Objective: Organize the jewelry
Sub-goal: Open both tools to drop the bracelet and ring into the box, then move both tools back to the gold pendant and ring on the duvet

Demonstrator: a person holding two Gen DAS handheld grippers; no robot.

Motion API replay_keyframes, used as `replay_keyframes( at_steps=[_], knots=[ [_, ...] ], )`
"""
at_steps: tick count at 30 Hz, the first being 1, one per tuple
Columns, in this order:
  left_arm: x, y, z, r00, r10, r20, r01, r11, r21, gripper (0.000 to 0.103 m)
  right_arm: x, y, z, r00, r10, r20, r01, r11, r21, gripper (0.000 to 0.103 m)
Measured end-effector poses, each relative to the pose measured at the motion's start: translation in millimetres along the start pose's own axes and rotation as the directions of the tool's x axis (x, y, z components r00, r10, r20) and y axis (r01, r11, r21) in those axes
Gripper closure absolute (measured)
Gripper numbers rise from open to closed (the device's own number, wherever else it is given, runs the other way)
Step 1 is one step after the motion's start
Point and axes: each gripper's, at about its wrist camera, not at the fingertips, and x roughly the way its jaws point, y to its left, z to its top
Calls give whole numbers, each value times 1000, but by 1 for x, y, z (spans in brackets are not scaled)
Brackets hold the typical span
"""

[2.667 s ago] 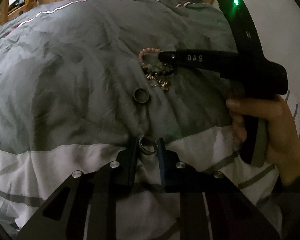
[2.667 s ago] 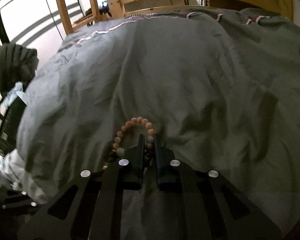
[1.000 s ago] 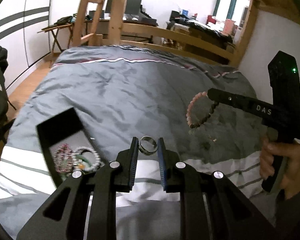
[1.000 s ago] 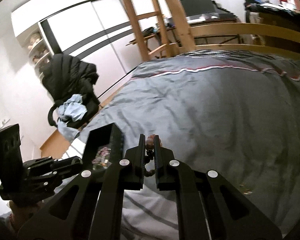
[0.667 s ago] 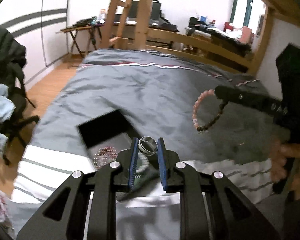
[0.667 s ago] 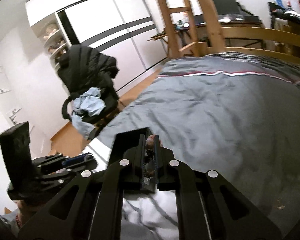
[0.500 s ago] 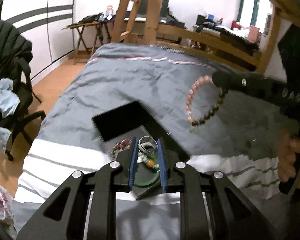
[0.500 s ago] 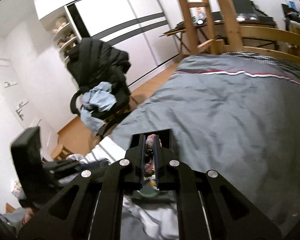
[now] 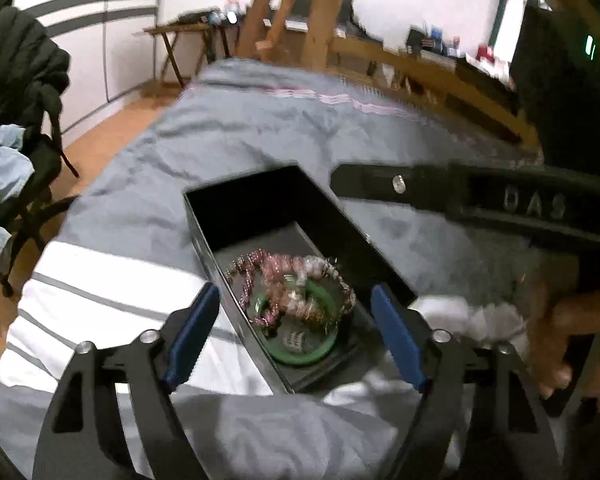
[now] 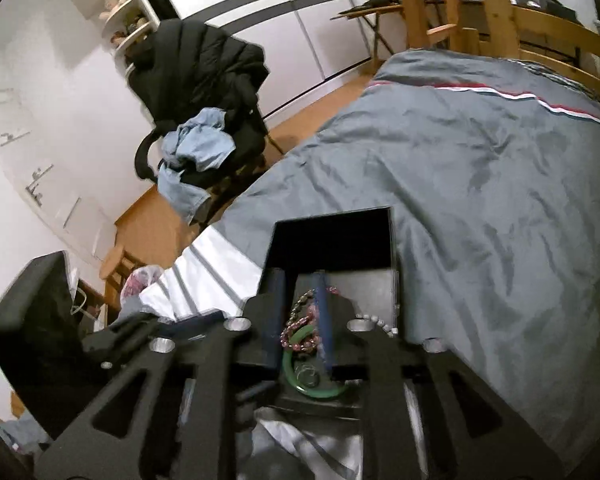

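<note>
Black and open, one box [image 9: 260,208] lay on a grey-and-white duvet [image 9: 260,128], holding a tangle of jewelry: one green bangle [image 9: 300,354] and several beaded bracelets [image 9: 296,276] whose number was lost in blur. Two grippers hung over it. The left gripper [image 9: 296,336] was spreading its jaws wide, nothing between the blue pads [image 9: 190,330], the box below the gap. The right gripper [image 10: 300,312] was also parting its jaws, with the beads and bangle showing through the gap in the box beneath, not clamped. One hand [image 9: 568,344] held the right tool. One chair [image 10: 204,120] piled with clothes stood beside the bed.
</note>
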Motion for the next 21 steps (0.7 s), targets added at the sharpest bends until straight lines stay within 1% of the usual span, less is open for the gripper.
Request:
replay_keyframes(
  at_steps=[1,2,3,5,7,9,11,13,14,15,17,18,20,21],
  knots=[
    [-3,2,1,1000,-6,5,6,1000,-12,26,-7,-3,0,1000,-1,22,0,1000,10,39],
    [-7,5,3,1000,-7,10,8,1000,-30,26,-18,-7,0,998,-5,56,4,1000,18,36],
    [-10,6,5,1000,-6,13,6,999,-40,26,-28,-10,1,997,-18,74,17,1000,22,36],
    [-18,5,7,1000,-5,20,6,998,-57,25,-50,-19,-1,994,-54,91,51,998,31,34],
    [-24,-1,8,1000,-1,27,2,998,-59,24,-72,-29,-7,990,-105,96,101,994,45,19],
    [-33,-15,9,999,-4,39,6,999,-42,19,-92,-42,-17,984,-149,95,144,988,60,19],
    [-41,-37,9,999,-12,43,12,1000,6,18,-108,-56,-29,979,-188,79,183,981,71,19],
    [-48,-57,9,999,-31,42,29,998,50,17,-128,-74,-44,967,-246,64,240,967,89,17],
    [-54,-72,9,998,-42,45,38,996,77,13,-142,-87,-54,959,-277,53,270,956,110,16],
    [-58,-82,8,997,-57,49,53,995,84,9,-150,-95,-60,953,-298,49,290,949,124,13],
    [-62,-107,5,994,-99,44,93,989,114,9,-174,-114,-77,942,-333,39,325,936,137,12],
    [-62,-117,3,994,-96,42,90,987,131,9,-185,-122,-84,935,-354,27,347,928,138,12],
    [-62,-142,0,997,-72,37,64,982,178,8,-205,-138,-98,918,-394,34,385,911,149,12],
    [-61,-155,-2,996,-80,32,72,978,195,9,-215,-145,-104,914,-403,37,394,906,156,12]
  ],
)
